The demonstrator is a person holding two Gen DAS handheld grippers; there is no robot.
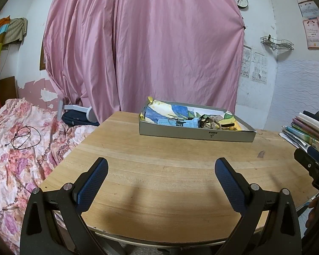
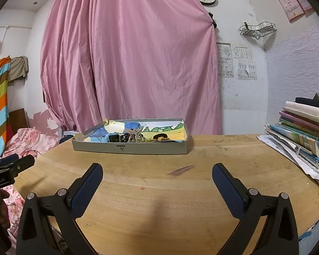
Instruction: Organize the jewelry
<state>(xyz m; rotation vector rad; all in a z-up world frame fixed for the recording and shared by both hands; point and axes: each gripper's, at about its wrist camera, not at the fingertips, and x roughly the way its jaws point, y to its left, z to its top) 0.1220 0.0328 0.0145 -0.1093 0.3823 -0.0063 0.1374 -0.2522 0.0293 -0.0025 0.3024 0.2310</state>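
grey tray (image 2: 129, 147) sits at far side of round wooden table (image 2: 159, 191), long axis left-right, holding the jewelry pile (image 2: 134, 137) beside a light-blue watch (image 2: 104, 138). left gripper (image 1: 161, 170): jaws spread wide, empty; tray lies ahead and right of it. right gripper (image 2: 157, 174): jaws also wide apart, empty; tray ahead, slightly left. judgement: both well short of the tray, neither clearly nearer. table bare in between. pink curtain (image 2: 127, 63) behind, book stack (image 2: 302, 131) at right, floral bedding (image 1: 17, 148) left.
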